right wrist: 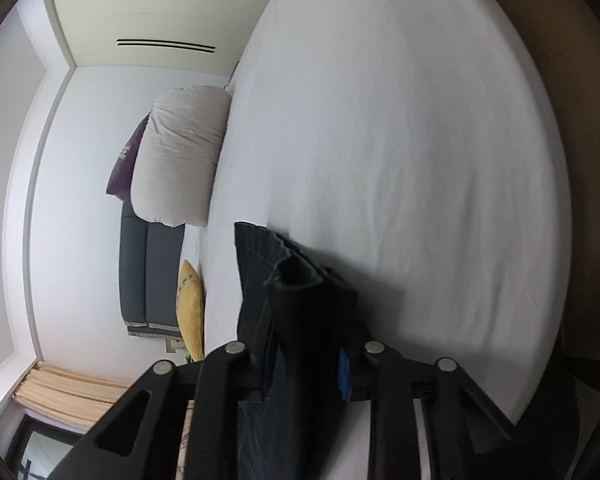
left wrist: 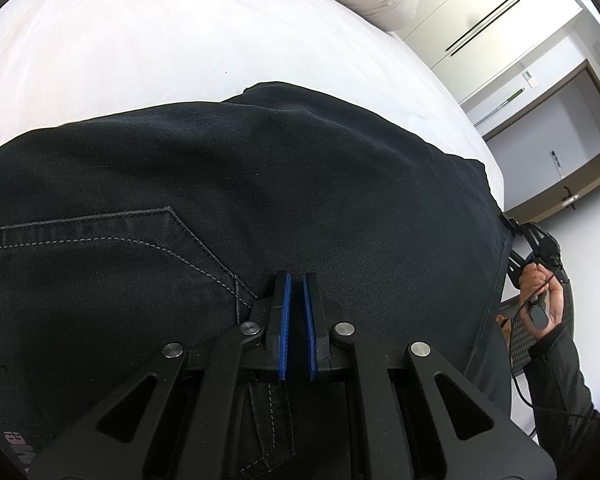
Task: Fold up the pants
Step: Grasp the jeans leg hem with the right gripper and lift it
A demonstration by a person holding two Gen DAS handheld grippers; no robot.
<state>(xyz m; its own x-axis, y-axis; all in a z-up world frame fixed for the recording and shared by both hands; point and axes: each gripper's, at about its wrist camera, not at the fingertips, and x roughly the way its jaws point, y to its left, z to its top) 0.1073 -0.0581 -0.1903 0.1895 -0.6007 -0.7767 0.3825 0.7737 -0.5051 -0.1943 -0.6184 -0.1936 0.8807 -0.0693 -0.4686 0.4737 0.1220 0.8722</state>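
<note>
Blue-padded fingers of the left gripper (left wrist: 296, 280) sit nearly closed, a narrow gap between them, over dark pants (left wrist: 228, 184) spread on the white bed (left wrist: 140, 48). From the right wrist, the right gripper (right wrist: 306, 312) is clenched on a bunched pants edge.

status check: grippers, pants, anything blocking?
Left gripper nearly shut, empty, over black pants. Right gripper shut on pants' bunched edge. Pants spread on white bed. Nothing in the way.
</note>
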